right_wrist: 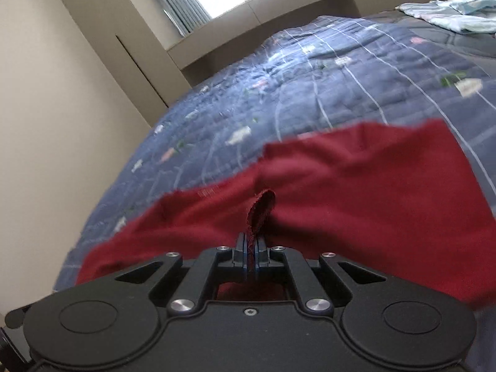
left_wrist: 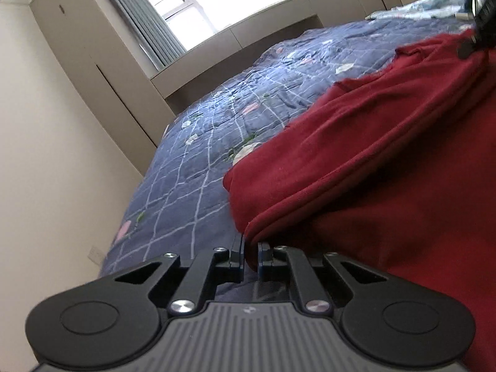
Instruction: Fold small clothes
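A dark red garment (left_wrist: 372, 155) lies spread on a blue quilted bedspread (left_wrist: 201, 161). In the left wrist view my left gripper (left_wrist: 251, 245) is shut on the garment's near corner, where a hemmed edge runs into the narrow gap between the pads. A black gripper part (left_wrist: 479, 15) sits on the red cloth at the top right. In the right wrist view my right gripper (right_wrist: 251, 241) is shut on a pinch of the red garment (right_wrist: 356, 186). A small loop of cloth (right_wrist: 262, 214) stands up above its fingertips. That view is blurred.
The bedspread (right_wrist: 310, 77) stretches far ahead towards a window ledge (right_wrist: 263, 6). A light blue crumpled cloth (right_wrist: 449, 15) lies at the bed's far right. A beige wardrobe (left_wrist: 93, 62) and wall stand along the bed's left side.
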